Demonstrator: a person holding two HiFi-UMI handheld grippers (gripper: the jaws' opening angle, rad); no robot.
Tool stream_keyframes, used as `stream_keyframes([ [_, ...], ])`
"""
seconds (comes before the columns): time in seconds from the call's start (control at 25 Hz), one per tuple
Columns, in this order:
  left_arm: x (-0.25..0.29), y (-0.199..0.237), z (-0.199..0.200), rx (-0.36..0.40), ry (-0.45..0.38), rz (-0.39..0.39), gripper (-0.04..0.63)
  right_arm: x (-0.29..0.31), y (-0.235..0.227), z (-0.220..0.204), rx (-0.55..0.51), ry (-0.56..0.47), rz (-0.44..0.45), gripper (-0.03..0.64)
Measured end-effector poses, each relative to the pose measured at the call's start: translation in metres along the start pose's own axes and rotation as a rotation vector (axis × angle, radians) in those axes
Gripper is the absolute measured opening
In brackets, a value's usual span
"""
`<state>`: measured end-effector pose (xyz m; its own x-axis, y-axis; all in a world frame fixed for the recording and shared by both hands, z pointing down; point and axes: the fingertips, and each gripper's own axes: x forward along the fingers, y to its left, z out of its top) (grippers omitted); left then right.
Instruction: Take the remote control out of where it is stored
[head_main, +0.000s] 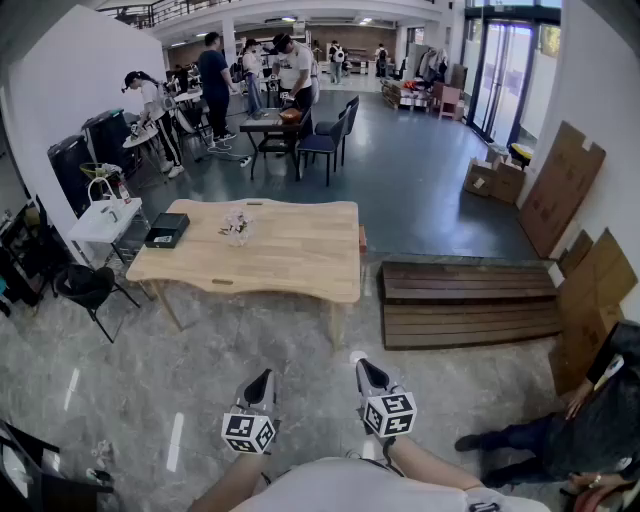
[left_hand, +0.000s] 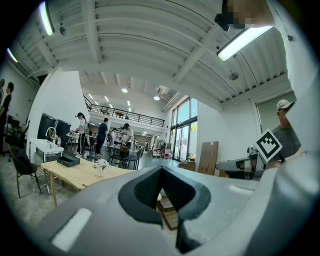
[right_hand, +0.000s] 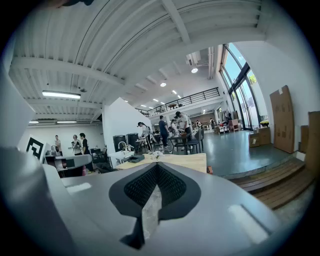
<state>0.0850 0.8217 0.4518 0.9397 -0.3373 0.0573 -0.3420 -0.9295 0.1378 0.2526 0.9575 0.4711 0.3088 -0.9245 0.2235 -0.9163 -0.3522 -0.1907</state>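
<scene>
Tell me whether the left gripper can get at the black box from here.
Probably not: the left gripper is held by the person's body, with floor between it and the table bearing the black box. Nothing blocks the way.

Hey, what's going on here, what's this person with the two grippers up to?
A person stands a little way back from a wooden table, holding the left gripper and the right gripper out in front. Both have their jaws together with nothing between them. On the table sit a black box and a small bunch of flowers. No remote control shows, and nothing is being handled. Other people work further back.
</scene>
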Motion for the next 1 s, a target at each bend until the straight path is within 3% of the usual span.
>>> stream_keyframes([
  [0.48,0.003,-0.002,-0.004,0.006,0.011,-0.022,0.000,0.002,-0.008,0.002,0.010,0.001,-0.002,0.025],
  [1.0,-0.012,0.023,0.006,-0.009,0.003,-0.017,0.000,0.028,0.031,0.002,0.047,0.012,0.104,0.026],
])
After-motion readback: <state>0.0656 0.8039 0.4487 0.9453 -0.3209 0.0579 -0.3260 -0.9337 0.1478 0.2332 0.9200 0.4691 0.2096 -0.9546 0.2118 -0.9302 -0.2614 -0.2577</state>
